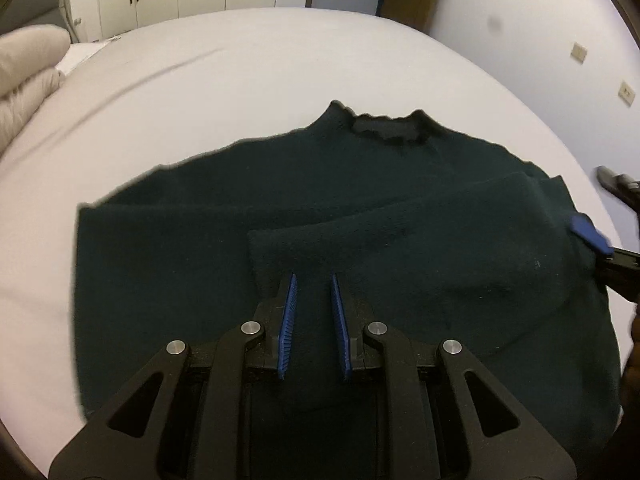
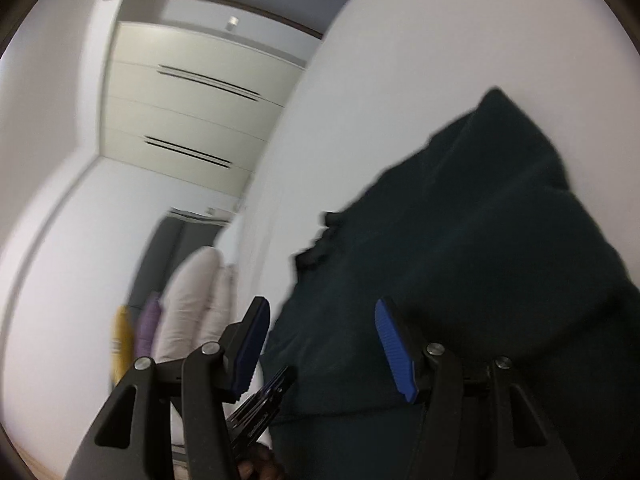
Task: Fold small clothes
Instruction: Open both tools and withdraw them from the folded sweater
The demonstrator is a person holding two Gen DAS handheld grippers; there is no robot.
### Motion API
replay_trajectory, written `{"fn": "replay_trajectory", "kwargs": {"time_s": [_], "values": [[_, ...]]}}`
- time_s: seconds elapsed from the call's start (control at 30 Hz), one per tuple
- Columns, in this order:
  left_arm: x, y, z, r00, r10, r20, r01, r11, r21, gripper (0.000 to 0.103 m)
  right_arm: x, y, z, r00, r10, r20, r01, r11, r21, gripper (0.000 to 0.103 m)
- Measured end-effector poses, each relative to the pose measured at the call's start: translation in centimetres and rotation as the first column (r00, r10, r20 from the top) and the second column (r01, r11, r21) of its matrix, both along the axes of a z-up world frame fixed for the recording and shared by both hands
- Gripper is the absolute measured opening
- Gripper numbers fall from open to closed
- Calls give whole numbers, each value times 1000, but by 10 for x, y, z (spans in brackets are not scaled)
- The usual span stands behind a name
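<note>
Blurring much of the right wrist view, motion smears the wardrobe and pillows into soft shapes, and only the near part of the dark sweater shows there. From the left wrist view the sweater lies flat on the white bed, collar away from the camera, one sleeve folded across the body; its lower hem is cut off behind the gripper frame. The left gripper hovers over the sweater's middle, its blue pads narrowly parted with nothing pinched between them; whether the tips touch the cloth cannot be told. The right gripper stands with jaws spread, the sweater's edge lying between and beyond them, unpressed. At the left view's right edge, one blue pad of the right gripper sits at the sweater's side, the rest cropped.
</note>
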State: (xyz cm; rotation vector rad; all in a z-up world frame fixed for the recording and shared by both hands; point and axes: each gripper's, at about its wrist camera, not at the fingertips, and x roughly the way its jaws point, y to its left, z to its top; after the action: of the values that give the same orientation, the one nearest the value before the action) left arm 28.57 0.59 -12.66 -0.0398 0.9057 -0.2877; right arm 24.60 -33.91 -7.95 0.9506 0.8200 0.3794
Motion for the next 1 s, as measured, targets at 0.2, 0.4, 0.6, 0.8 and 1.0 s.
{"fn": "replay_trajectory", "kwargs": {"time_s": [0.2, 0.4, 0.6, 0.8, 1.0], "values": [[-4, 3, -7, 999, -30, 45, 30, 1000, 3, 18, 12, -38, -35, 997, -73, -10, 73, 997, -8, 26], [-9, 11, -10, 998, -21, 57, 23, 999, -37, 18, -12, -76, -21, 975, -222, 23, 222, 975, -7, 43], [-16, 13, -9, 998, -21, 64, 23, 999, -41, 18, 0, -5, 1, 994, -9, 106, 7, 1000, 19, 65], [-16, 27, -9, 998, -21, 54, 27, 992, -124, 18, 18, 2, -33, 998, 24, 52, -24, 1000, 0, 47], [-15, 40, -8, 999, -20, 30, 25, 980, -198, 18, -9, -65, -30, 982, -184, 35, 185, 983, -9, 36]]}}
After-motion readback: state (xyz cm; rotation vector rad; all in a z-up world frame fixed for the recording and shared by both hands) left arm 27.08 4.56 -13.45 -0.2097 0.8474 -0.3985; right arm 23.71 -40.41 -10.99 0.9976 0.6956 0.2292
